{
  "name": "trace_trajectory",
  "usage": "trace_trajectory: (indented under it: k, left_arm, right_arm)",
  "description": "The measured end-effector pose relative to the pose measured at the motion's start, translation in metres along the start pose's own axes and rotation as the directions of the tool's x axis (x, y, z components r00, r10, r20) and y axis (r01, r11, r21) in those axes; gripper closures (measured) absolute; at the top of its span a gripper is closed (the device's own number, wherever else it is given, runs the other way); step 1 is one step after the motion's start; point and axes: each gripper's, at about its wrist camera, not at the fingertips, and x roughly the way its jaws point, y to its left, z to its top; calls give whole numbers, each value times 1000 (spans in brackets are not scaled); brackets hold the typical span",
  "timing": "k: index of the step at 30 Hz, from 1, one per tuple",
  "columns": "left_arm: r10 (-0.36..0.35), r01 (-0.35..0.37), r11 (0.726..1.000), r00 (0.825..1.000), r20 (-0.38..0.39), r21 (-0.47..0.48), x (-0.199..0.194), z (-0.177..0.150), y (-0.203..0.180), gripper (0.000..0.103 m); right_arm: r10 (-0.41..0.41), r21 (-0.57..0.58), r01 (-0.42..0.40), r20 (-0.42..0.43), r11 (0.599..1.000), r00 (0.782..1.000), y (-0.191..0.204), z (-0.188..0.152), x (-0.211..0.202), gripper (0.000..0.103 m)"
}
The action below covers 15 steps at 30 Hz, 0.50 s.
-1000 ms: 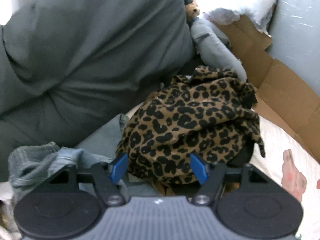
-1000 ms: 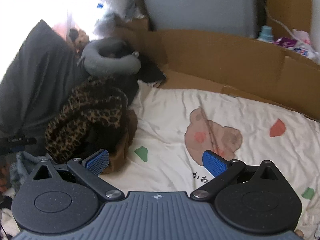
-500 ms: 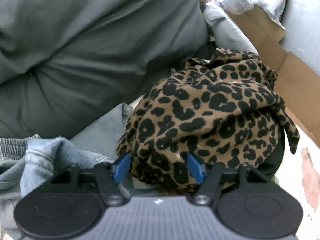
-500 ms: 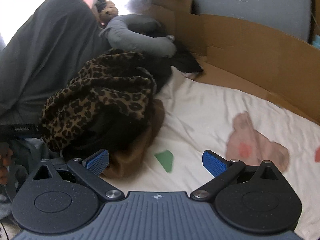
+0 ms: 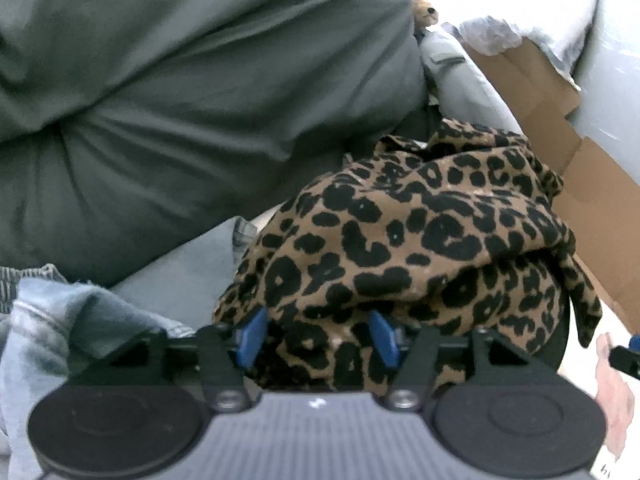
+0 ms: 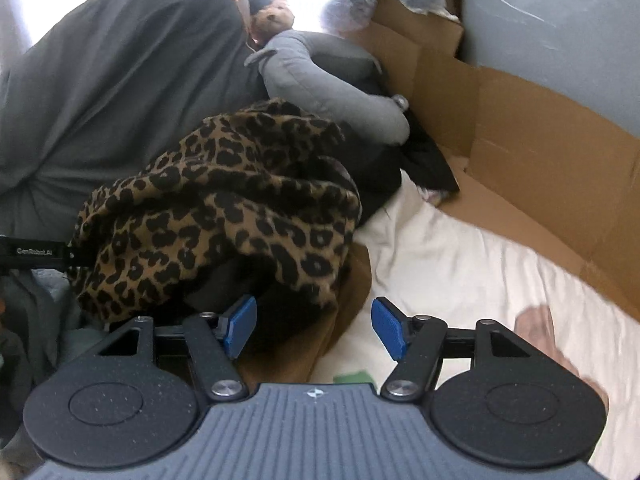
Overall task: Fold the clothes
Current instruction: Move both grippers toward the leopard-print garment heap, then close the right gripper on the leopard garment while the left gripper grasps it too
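Leopard-print garment (image 5: 420, 240) heaped on bed sheet (image 6: 460, 264), beside cardboard (image 6: 520, 140).

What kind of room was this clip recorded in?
Most likely a bedroom, on a bed: a big grey pillow, a white printed sheet and a small teddy bear, with a leopard-print garment heaped among other clothes.

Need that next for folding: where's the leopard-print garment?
In both wrist views, the leopard-print garment lies heaped mid-frame, against the grey pillow, beside the white sheet.
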Motion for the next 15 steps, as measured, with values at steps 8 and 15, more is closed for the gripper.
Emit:
trace_trajectory:
  k: [8, 15]
  left_arm:
    - [-12, 12, 1000, 1000, 4, -20, 2, 1, 4, 56]
    - [-15, 16, 996, 1000, 10, -93, 0, 4, 10, 100]
  right_arm:
    - [37, -97, -35, 14, 995, 999, 11, 18, 21, 35]
    - [81, -153, -85, -32, 985, 996, 24, 25, 44, 96]
